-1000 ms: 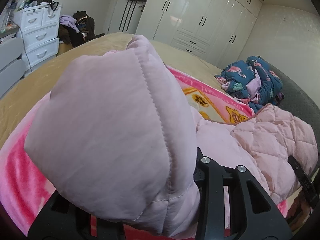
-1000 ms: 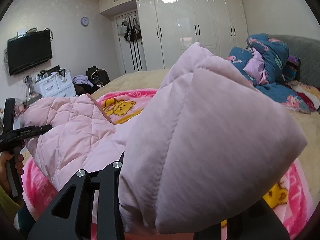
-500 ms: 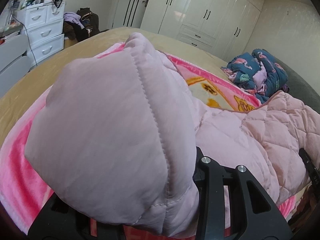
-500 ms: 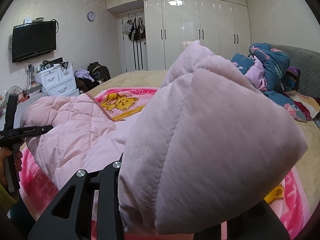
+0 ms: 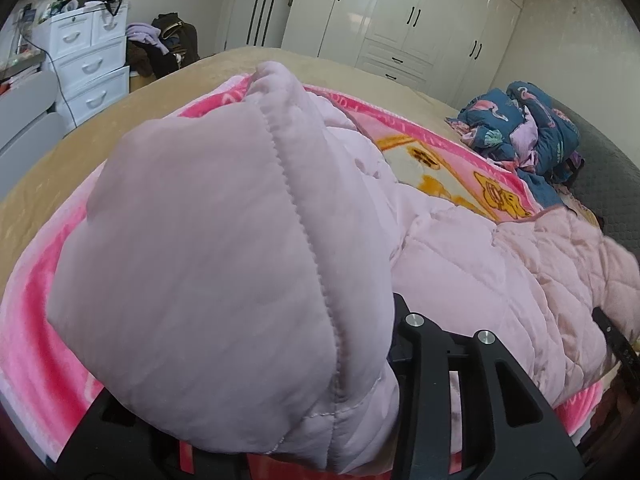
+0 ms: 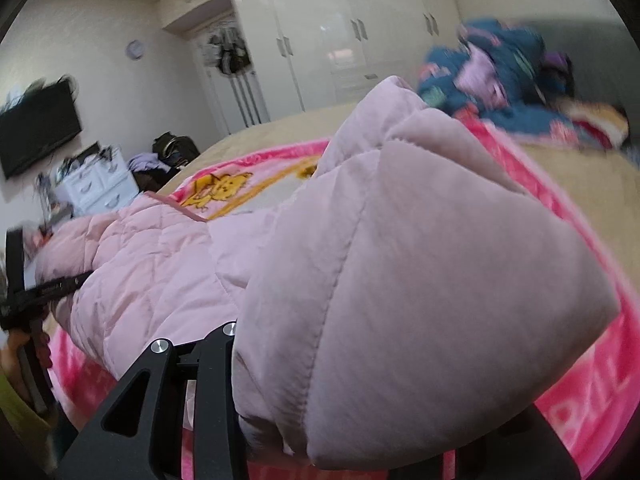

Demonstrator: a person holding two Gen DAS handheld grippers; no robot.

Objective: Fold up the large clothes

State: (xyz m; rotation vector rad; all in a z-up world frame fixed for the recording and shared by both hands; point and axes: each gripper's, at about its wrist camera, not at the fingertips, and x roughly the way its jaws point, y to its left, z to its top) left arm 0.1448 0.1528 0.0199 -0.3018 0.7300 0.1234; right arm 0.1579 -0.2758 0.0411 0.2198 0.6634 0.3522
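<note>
On the bed, left wrist view: left gripper (image 5: pixel 256 432) has its jaws clenched on a thick fold of the pink coat (image 5: pixel 208 264).
Coat from these jaws: the held bulge rises straight ahead and fills the near field; the rest runs off to the right over the pink blanket (image 5: pixel 460 152).
Right gripper, seen from here: only a dark sliver at the right edge, beyond the quilted part.
Right wrist view, blurred: right gripper (image 6: pixel 344 452) is grasping another padded fold of coat; its jaws have just been opening a little, cloth between them.
Coat from these jaws: bulge ahead, body stretching left to the left gripper, held by a hand (image 6: pixel 28 344).
Long axis: across, from one gripper to the other, near the blanket's close edge.
Nearer hand: neither; each holds an end.
Coming move, my guess: lay both ends down on the blanket together.
Far clutter: blue bundle (image 5: pixel 524 128), well apart.
</note>
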